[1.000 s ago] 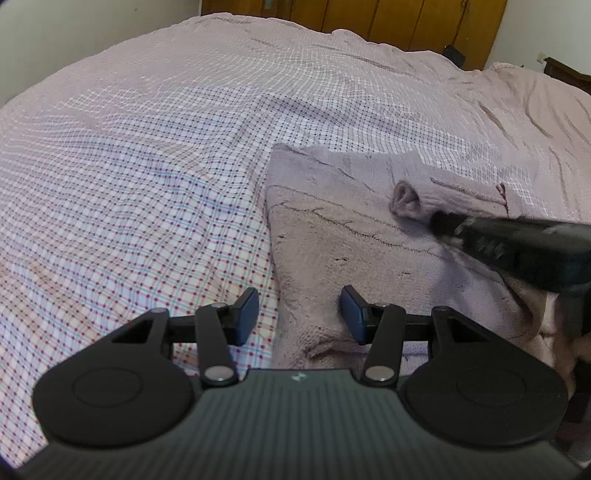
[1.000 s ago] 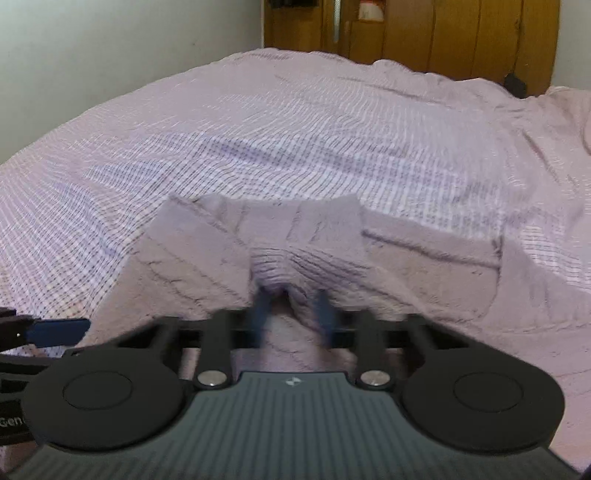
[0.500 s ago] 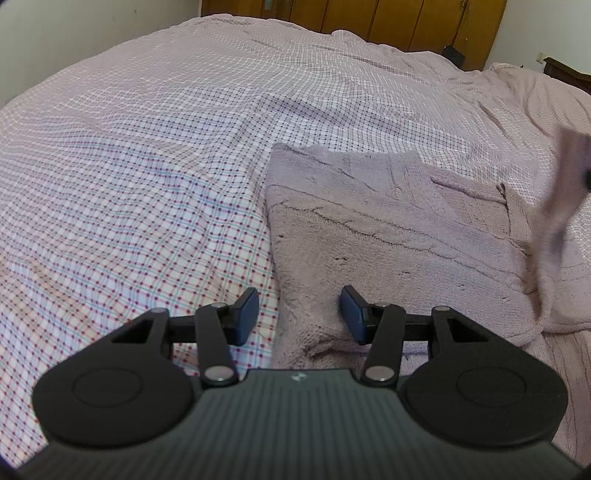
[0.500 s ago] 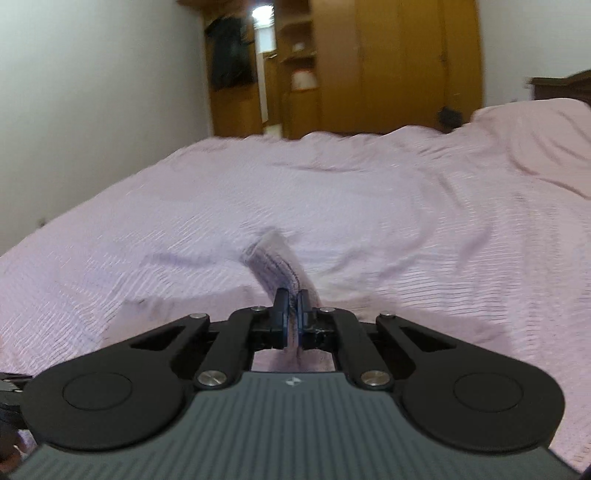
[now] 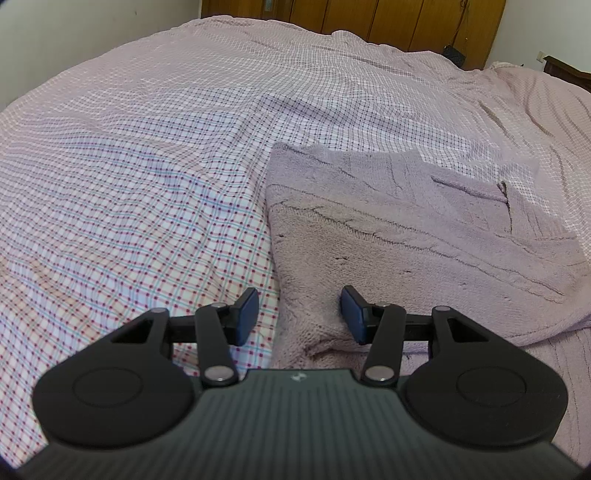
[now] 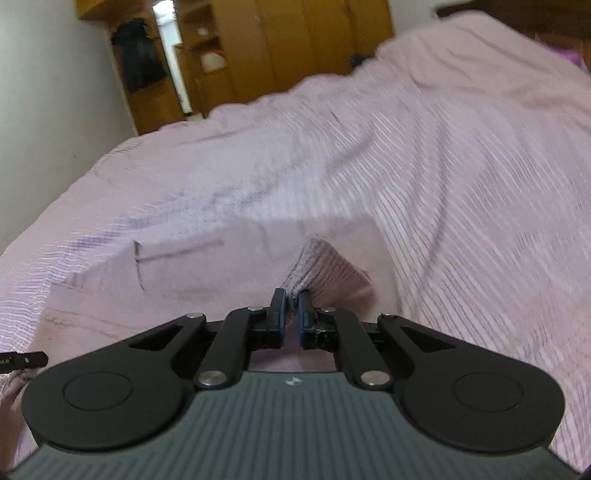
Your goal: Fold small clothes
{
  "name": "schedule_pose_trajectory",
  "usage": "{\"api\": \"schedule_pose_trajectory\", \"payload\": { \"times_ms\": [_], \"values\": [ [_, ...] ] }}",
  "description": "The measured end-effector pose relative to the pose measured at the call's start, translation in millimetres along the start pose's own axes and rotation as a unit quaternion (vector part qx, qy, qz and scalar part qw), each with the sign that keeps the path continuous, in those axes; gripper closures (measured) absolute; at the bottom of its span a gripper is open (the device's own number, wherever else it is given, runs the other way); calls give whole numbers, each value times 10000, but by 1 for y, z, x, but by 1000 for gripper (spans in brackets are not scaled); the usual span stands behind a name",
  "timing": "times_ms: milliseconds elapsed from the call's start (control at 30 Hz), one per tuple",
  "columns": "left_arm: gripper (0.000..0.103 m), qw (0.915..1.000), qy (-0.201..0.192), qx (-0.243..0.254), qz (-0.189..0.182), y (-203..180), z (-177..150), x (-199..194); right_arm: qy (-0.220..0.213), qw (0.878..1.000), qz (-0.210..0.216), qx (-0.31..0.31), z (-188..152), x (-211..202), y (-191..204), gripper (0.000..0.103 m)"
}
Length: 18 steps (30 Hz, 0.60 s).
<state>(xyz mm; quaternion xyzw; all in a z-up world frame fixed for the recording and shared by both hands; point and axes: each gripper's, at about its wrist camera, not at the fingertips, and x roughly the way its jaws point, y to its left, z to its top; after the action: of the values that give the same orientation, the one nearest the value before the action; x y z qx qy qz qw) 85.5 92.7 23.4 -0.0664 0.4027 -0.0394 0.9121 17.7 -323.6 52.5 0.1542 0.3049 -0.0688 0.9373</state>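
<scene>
A lilac knitted sweater lies partly folded on the checked bedspread. My left gripper is open and hovers over the sweater's near left corner, its right finger over the knit and its left finger over the bedspread. In the right wrist view my right gripper is shut on the sweater's ribbed cuff and holds the sleeve up over the sweater body. The view is blurred by motion.
The bed fills both views. Wooden wardrobes stand behind the bed, with an open doorway and a dark bag near them. The tip of my left gripper shows at the left edge of the right wrist view.
My right gripper closed on the sleeve cuff, lifted it and carried it out to the right, out of the left wrist view. My left gripper has stayed still and open.
</scene>
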Motion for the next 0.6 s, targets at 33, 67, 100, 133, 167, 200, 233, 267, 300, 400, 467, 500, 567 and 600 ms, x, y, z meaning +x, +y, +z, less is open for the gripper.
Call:
{"api": "schedule_pose_trajectory", "payload": {
  "times_ms": [33, 67, 100, 133, 167, 200, 233, 267, 300, 400, 467, 500, 567, 600],
  "values": [
    [52, 10000, -1, 2, 0, 0, 0, 0, 39, 10000, -7, 48, -3, -2, -5, 80],
    [52, 10000, -2, 3, -1, 0, 0, 0, 54, 10000, -45, 54, -6, -3, -7, 69],
    [52, 10000, -2, 5, -1, 0, 0, 0, 28, 10000, -77, 34, -8, -7, -8, 64],
    [52, 10000, -1, 2, -1, 0, 0, 0, -13, 10000, -94, 13, -9, -11, -10, 54],
    [52, 10000, 1, -2, -1, 0, 0, 0, -66, 9999, -102, -9, -9, -15, -12, 49],
    [52, 10000, 2, -1, 1, 0, 0, 0, -113, 9999, -108, -21, -9, -20, -14, 48],
    [52, 10000, 3, 3, 3, 0, 0, 0, -157, 9998, -112, -20, -6, -22, -16, 47],
    [52, 10000, 4, 8, 8, -1, 0, 0, -211, 9997, -118, -10, -3, -24, -18, 45],
    [52, 10000, 4, 13, 15, -1, 0, 0, -238, 9996, -129, -9, 1, -23, -18, 44],
    [51, 10000, 3, 24, 23, -1, 0, 1, -199, 9994, -271, -115, 16, -6, -14, 44],
    [51, 10000, -6, 53, 32, -1, 0, 1, -59, 9987, -439, -257, 21, 13, -11, 44],
    [51, 10000, -6, 63, 29, 0, 1, 2, -8, 9981, -532, -312, 23, 21, -10, 44],
    [51, 10000, 1, 36, 25, -1, 1, 2, 167, 9968, -648, -442, 22, 39, -7, 46],
    [51, 10000, 5, 31, 19, 0, 1, 3, 285, 9965, -627, -463, 20, 45, -6, 50]
  ]
}}
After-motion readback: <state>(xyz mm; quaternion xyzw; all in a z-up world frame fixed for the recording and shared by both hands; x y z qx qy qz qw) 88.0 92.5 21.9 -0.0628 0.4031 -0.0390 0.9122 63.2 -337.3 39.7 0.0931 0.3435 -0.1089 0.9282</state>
